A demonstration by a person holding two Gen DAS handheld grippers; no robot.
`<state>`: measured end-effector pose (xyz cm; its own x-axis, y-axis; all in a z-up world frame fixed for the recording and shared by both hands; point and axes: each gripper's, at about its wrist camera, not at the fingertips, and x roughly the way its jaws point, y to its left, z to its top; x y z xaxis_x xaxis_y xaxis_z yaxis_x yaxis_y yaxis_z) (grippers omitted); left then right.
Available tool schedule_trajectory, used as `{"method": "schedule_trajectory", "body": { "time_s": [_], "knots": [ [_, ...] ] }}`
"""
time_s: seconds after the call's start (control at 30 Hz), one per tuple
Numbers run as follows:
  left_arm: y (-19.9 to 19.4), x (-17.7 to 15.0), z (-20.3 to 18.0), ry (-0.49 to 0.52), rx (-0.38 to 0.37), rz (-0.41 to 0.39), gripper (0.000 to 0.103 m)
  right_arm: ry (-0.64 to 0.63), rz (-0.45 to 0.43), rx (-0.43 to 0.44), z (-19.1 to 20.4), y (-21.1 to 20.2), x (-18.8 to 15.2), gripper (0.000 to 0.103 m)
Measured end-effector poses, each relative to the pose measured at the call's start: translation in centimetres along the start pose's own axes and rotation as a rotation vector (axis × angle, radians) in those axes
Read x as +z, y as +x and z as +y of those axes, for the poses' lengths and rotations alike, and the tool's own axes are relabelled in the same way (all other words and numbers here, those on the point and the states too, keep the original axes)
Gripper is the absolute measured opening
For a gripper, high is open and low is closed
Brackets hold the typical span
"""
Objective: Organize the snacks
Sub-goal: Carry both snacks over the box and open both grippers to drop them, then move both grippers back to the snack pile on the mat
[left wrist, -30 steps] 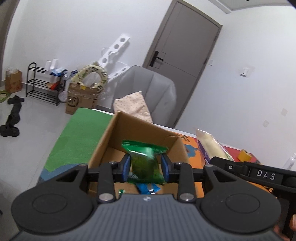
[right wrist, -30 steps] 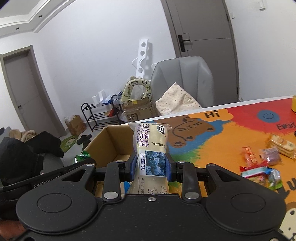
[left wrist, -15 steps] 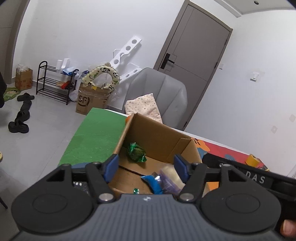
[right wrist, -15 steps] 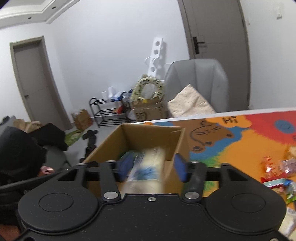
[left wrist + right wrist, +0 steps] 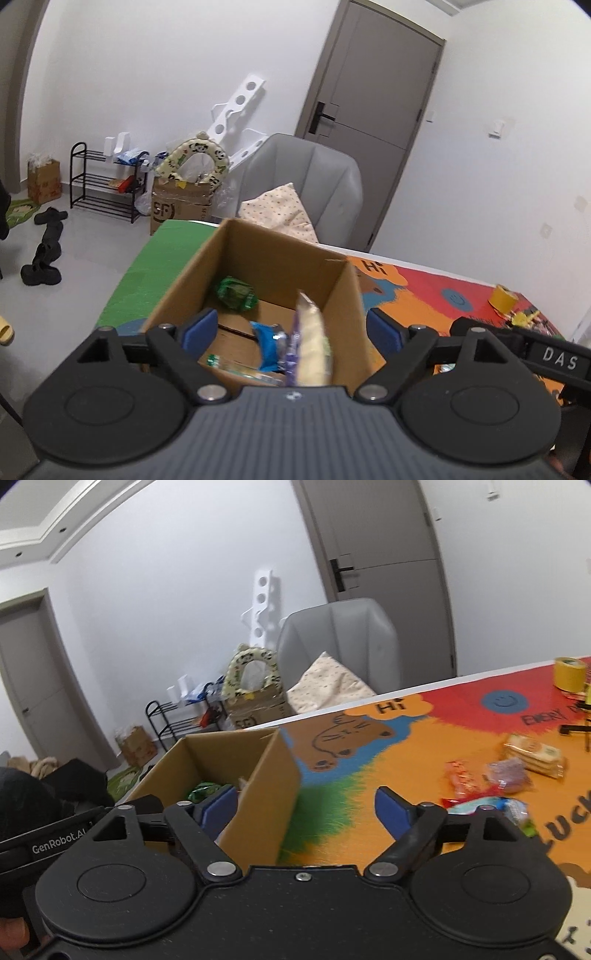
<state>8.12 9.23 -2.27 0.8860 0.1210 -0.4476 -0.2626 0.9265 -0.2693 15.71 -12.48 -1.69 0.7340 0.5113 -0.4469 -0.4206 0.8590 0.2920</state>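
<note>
Snacks already dropped sit in the cardboard box [image 5: 255,258] at the mat's left end: from left to right, a green packet [image 5: 236,293] by the far wall, a blue wrapper [image 5: 269,341], then the pale cake bag [image 5: 312,341], propped on end against the right wall and blurred. Your left gripper [image 5: 291,328] has just been opening and its jaws stand wide apart over the box, nothing between the pads. Your right gripper [image 5: 306,805] has likewise just been opening; it is spread wide and empty, straddling the box's near right corner.

Further right, loose snacks [image 5: 506,779] lie scattered on the play mat [image 5: 369,775], so there is more sorting to do.

What could go wrong: the right gripper's left pad [image 5: 219,805] is just beside the box wall, so swinging away sideways could catch the rim and drag or tip the light box. The upright cake bag may slump onto the wrappers below. The two grippers are close together and could knock as you pull them apart.

Readable writing: "DAS" on the right gripper's bar, "GenRobot.AI" on the left one's, "SF" on a carton [image 5: 181,210] on the floor, "Hi" and "EVERY" on the mat.
</note>
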Motion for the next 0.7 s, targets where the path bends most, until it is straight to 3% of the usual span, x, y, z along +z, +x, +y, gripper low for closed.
{"method": "schedule_trajectory", "body": {
  "time_s": [0.27,0.7],
  "knots": [
    [-1.0,-0.6,-3.8,0.071,-0.032,-0.010,0.091,0.068,-0.042,-0.047,-3.4,-3.0,0.0,0.099],
    [-2.0,-2.0,-9.2,0.166,-0.097,-0.001,0.092,0.150,-0.078,-0.098,-8.5,-6.7,-0.6,0.102]
  ]
}}
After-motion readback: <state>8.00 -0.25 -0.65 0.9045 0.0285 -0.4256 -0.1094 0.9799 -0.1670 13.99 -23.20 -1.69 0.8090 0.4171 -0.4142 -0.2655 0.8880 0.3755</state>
